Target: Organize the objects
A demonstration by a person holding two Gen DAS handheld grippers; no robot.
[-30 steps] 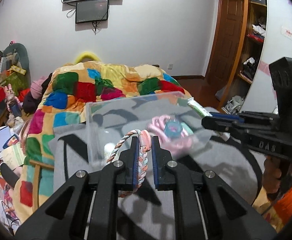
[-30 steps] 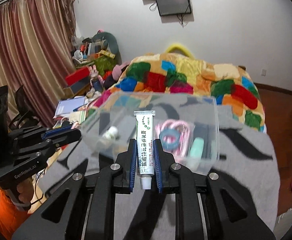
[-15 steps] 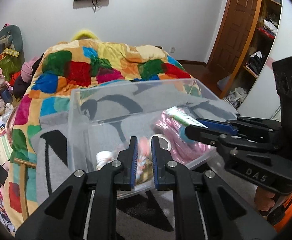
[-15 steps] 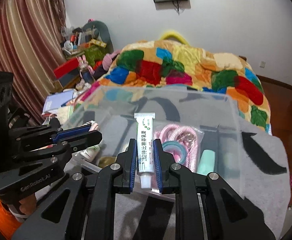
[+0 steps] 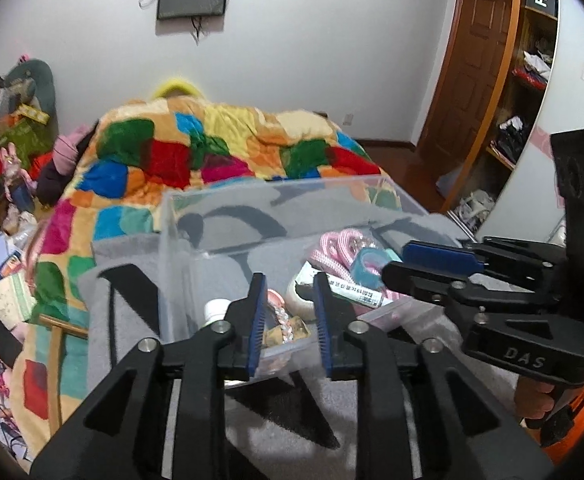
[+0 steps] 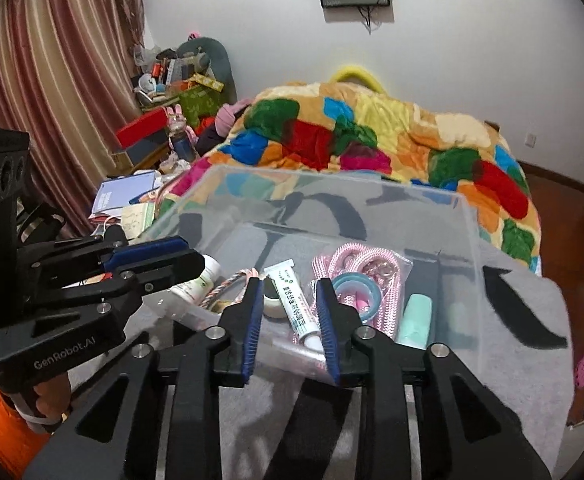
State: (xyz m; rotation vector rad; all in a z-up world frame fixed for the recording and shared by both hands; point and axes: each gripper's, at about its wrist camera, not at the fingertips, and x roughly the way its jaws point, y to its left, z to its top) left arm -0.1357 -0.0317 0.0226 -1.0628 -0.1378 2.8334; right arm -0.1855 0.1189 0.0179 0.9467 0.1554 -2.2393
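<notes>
A clear plastic bin (image 5: 172,216) (image 6: 471,216) stands on a grey blanket. My left gripper (image 5: 288,316) is open over its near edge; the braided pink-and-white rope ring (image 5: 282,316) lies inside the bin between the fingers. My right gripper (image 6: 288,320) is open too; the white ointment tube (image 6: 293,300) lies in the bin between its fingers. The tube also shows in the left wrist view (image 5: 355,290). The bin also holds pink cord (image 6: 355,260), a blue tape roll (image 6: 351,292), a mint bottle (image 6: 413,316) and a white bottle (image 6: 196,280).
A colourful patchwork quilt (image 5: 212,148) covers the bed behind the bin. Cluttered shelves and books (image 6: 132,200) are at the left, a wooden door (image 5: 463,72) and wardrobe shelves at the right. Each gripper appears in the other's view beside the bin.
Both grippers moved forward over the bin and opened. The rope ring left my left gripper and the ointment tube left my right gripper; both now lie inside the bin.
</notes>
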